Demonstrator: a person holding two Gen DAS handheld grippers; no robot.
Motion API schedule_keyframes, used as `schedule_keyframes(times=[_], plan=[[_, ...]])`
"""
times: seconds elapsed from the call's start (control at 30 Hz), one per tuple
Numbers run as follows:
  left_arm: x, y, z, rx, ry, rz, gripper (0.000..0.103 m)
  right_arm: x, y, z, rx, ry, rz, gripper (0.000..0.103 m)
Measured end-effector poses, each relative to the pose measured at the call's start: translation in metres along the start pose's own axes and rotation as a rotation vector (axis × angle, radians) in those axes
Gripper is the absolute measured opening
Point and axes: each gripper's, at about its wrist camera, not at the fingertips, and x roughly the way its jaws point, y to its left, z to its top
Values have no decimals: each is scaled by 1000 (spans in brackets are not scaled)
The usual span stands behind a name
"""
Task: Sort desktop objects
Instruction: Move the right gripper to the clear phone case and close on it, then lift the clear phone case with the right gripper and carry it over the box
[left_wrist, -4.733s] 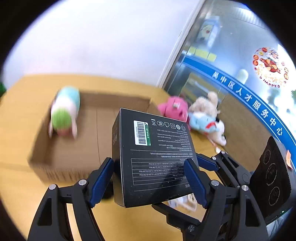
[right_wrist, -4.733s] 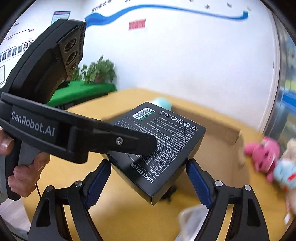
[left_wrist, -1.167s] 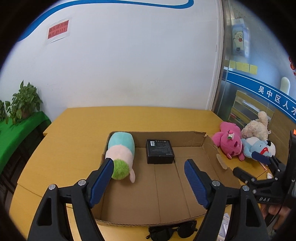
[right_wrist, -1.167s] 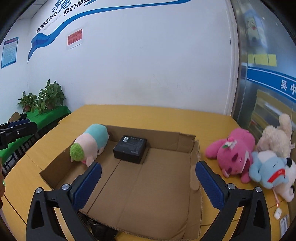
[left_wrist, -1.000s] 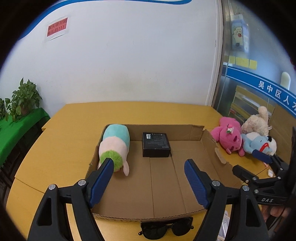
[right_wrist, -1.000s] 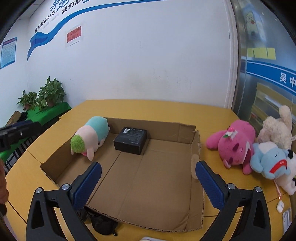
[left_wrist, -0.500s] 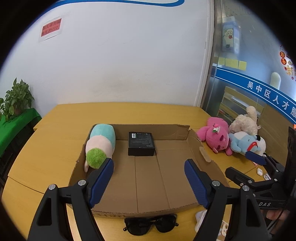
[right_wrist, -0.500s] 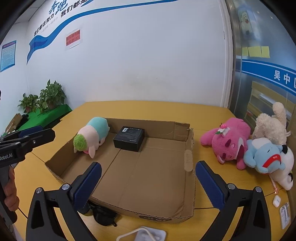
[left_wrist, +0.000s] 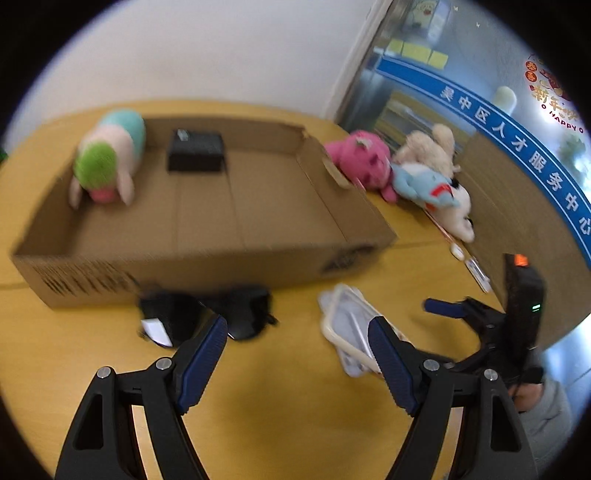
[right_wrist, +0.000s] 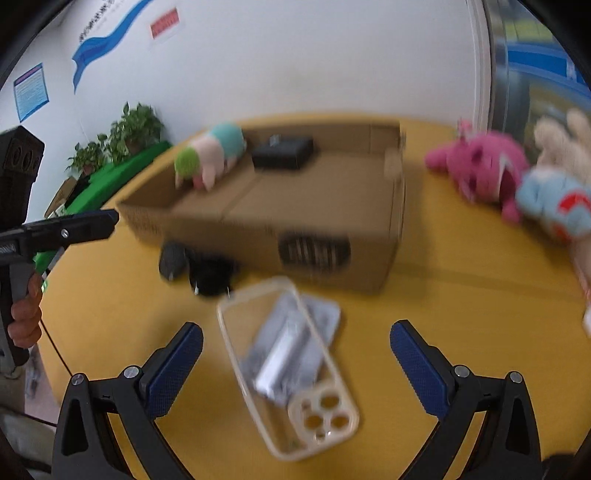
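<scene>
This looks like an office or public service centre, not a home. A long yellow wooden table fills the foreground, conference-room style. Behind it runs a plain white wall carrying a painted blue wave stripe, a red notice and a framed blue poster. To the right stands a glass partition with a blue band of white Chinese characters, yellow sticky notes and a red festive sticker. Potted green plants sit on a green-covered ledge by the far wall.
</scene>
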Motion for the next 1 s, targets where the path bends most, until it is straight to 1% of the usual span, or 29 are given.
schedule_keyframes(times=[0.07, 0.1, 0.17, 0.2, 0.23, 0.27, 0.3, 0.33, 0.4, 0.47, 0.57, 0.63, 0.67, 0.73, 0.8, 0.9, 1.0], plan=[[16, -8, -7, 2, 40, -39, 79, 14, 1, -13, -14, 50, -15, 100], [23, -11, -9, 4, 54, -59, 79, 23, 3, -20, -22, 74, 0, 98], [36, -15, -11, -12, 79, -128, 79, 33, 7, -25, -22, 96, 19, 94], [42, -14, -12, -34, 89, -154, 79, 38, 10, -26, -29, 98, 17, 93], [49, -12, -12, -60, 97, -175, 79, 41, 13, -27, -35, 101, 13, 90], [56, -9, -12, -85, 102, -194, 79, 42, 20, -28, -62, 89, -11, 83], [61, -7, -12, -99, 109, -204, 79, 43, 25, -28, -75, 85, -21, 81], [68, -6, -11, -109, 121, -207, 77, 43, 28, -28, -74, 85, -14, 79], [79, -4, -10, -123, 136, -209, 77, 42, 34, -30, -66, 78, 0, 78], [88, -4, -10, -136, 155, -233, 73, 42, 42, -31, -74, 78, -17, 78], [97, -7, -12, -143, 181, -265, 59, 41, 48, -33, -70, 81, -24, 77], [102, -8, -14, -144, 200, -260, 43, 40, 53, -35, -62, 80, -33, 77], [105, -7, -17, -150, 212, -244, 39, 38, 56, -35, -57, 80, -39, 77], [103, -3, -19, -176, 209, -266, 39, 34, 60, -33, -40, 72, -48, 76], [97, -1, -20, -168, 198, -259, 39, 29, 65, -29, -30, 63, -49, 76], [80, 4, -22, -166, 185, -244, 39, 24, 75, -23, -19, 64, -29, 76], [59, 22, -30, -194, 184, -240, 37, 24, 98, -19, -52, 73, -3, 75]])
